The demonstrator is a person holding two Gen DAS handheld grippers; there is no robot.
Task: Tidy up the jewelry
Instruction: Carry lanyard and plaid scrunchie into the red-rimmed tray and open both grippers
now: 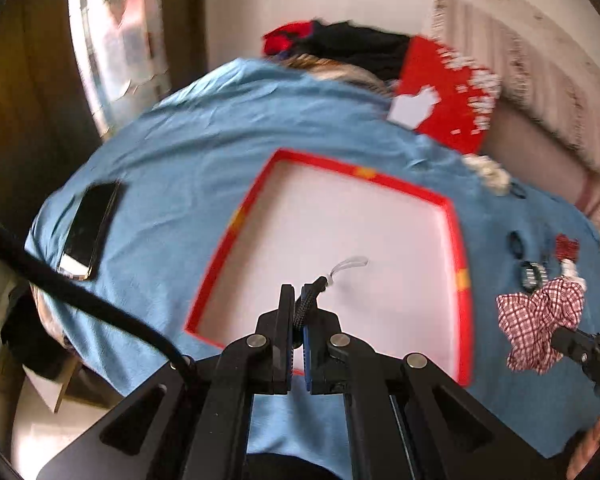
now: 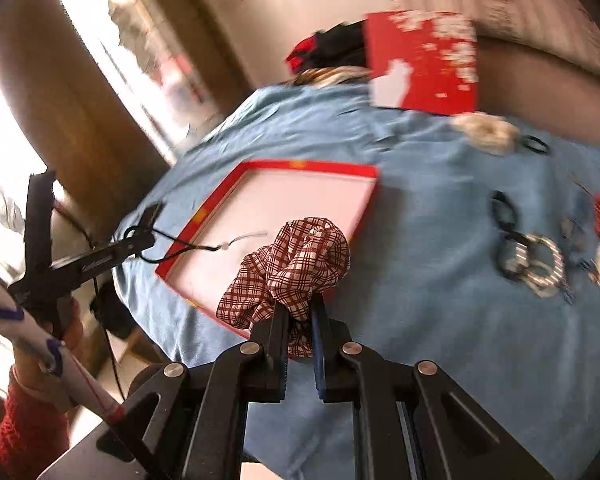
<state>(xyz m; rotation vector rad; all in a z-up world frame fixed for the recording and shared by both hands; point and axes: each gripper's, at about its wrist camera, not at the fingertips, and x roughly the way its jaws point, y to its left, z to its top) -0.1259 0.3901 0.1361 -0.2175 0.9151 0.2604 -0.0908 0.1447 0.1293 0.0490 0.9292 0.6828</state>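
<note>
We held the left gripper [image 1: 298, 300] above the shallow red-rimmed box with the white floor [image 1: 454, 240], its jaws closed on a thin black braided cord [image 1: 310, 296] whose clear plastic loop [image 1: 348, 265] hung free past the fingertips. That pinch near the cord's end made sense to us: it let the loose part dangle over the white floor, so opening the jaws would probably drop it inside the rim.

The right gripper [image 2: 300, 312] was clamped on a red-and-white checked fabric scrunchie [image 2: 296, 260], which bunched up above the pads, just off the box's near corner. We judged both pieces were headed for the box.

The rest lay apart on the blue cloth [image 2: 420, 320]: black hair ties [image 2: 502, 208], a beaded bracelet [image 2: 540, 264] and a cream fluffy scrunchie [image 2: 486, 132]. The red lid with white print [image 2: 424, 60] stood propped at the back, leaving the box open.
</note>
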